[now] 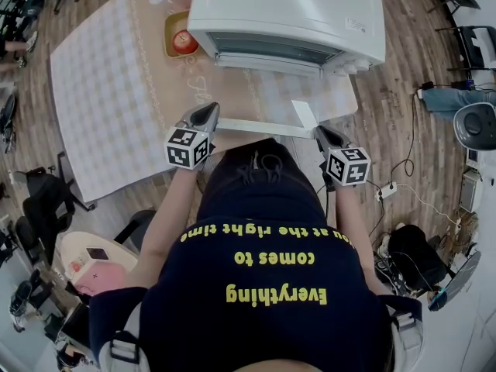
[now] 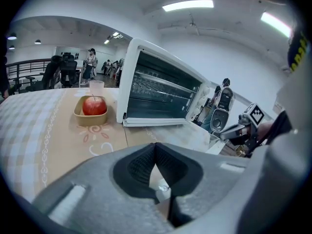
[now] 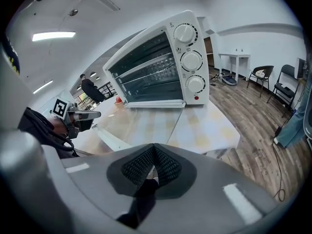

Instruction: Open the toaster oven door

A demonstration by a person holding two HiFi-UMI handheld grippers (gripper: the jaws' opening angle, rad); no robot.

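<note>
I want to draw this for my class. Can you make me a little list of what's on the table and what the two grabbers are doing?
table: covered with a checked cloth
toaster oven: white, at the far side of the table
oven door: looks folded down flat toward the person
apple: red, in a tan dish, left of the oven
left gripper: jaws shut, at the door's left near corner
right gripper: jaws shut, at the door's right near corner

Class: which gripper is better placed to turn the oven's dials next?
Probably the right gripper: the dials are on the toaster oven, at its right end, that gripper's side; the left gripper is farther over.
</note>
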